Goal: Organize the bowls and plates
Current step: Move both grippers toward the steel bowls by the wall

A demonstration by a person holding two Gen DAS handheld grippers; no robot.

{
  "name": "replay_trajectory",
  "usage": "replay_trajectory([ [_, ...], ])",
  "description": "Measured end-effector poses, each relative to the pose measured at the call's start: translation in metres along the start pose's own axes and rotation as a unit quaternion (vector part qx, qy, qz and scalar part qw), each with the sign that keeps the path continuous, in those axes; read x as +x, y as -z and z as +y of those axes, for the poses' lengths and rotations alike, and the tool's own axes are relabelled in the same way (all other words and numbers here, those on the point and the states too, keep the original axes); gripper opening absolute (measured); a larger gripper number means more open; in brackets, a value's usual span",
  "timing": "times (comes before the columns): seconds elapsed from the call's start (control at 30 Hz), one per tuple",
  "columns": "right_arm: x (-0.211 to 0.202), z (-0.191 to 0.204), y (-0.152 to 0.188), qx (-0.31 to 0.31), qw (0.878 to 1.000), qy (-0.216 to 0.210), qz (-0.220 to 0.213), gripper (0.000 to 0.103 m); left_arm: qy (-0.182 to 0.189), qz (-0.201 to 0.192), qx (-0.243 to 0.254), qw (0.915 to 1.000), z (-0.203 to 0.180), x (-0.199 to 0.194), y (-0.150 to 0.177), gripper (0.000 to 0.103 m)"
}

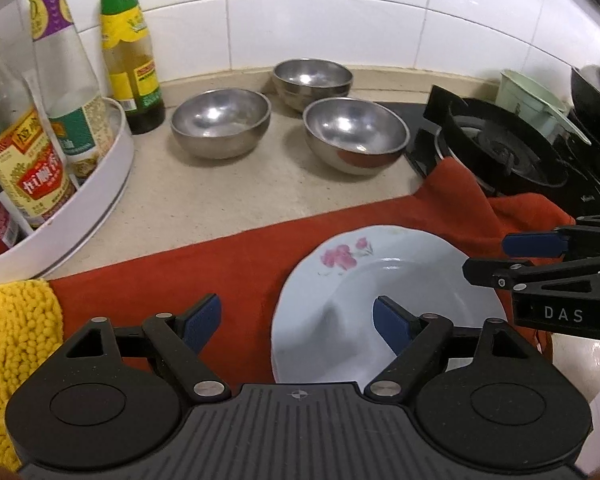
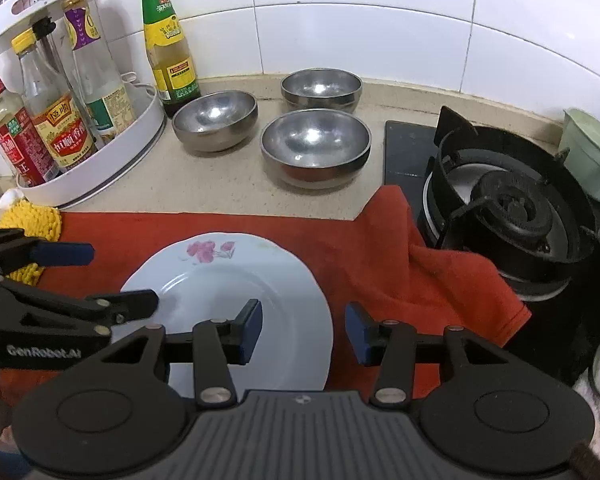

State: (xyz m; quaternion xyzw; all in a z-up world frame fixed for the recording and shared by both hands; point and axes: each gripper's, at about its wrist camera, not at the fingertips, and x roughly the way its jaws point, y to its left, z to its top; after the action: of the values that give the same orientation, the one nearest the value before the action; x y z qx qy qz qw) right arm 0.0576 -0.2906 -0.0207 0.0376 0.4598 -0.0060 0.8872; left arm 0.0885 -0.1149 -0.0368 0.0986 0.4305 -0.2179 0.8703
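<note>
Both wrist views look down and forward from close above the bench (image 1: 204,200), sharing the plate (image 2: 228,280) and three steel bowls (image 1: 220,120).

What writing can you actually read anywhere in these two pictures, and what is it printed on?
"DAS": on the right gripper, seen from the left wrist.
"GenRobot.AI": on the left gripper, seen from the right wrist.
"恒顺": red-labelled vinegar bottle in the white bottle rack.
Other bottle labels: too small or blurred to read.
</note>
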Motion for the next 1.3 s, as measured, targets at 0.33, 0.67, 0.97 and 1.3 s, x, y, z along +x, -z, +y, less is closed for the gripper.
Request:
replay_trajectory([
  [0.33,0.01,0.009,-0.03,-0.075,0.995,0.043,-0.041,0.044,-0.044,-0.026,-0.024,0.9984,0.012,0.0,-0.019,0.092],
  [0.67,0.031,0.0,-0.062,-0.115,0.99,0.044,-0.068,0.05,-0.088,-0.048,-0.032,0.9945,0.014,0.012,-0.046,0.096],
  [0.97,0.054,-0.019,-0.088,-0.144,0.985,0.05,-0.076,0.05,-0.096,-0.037,-0.038,0.994,0.011,0.038,-0.07,0.097],
  [1.3,0.1,-0.032,-0.115,-0.142,0.987,0.05,-0.054,0.05,-0.078,-0.01,-0.022,0.9967,0.01,0.087,-0.095,0.097],
])
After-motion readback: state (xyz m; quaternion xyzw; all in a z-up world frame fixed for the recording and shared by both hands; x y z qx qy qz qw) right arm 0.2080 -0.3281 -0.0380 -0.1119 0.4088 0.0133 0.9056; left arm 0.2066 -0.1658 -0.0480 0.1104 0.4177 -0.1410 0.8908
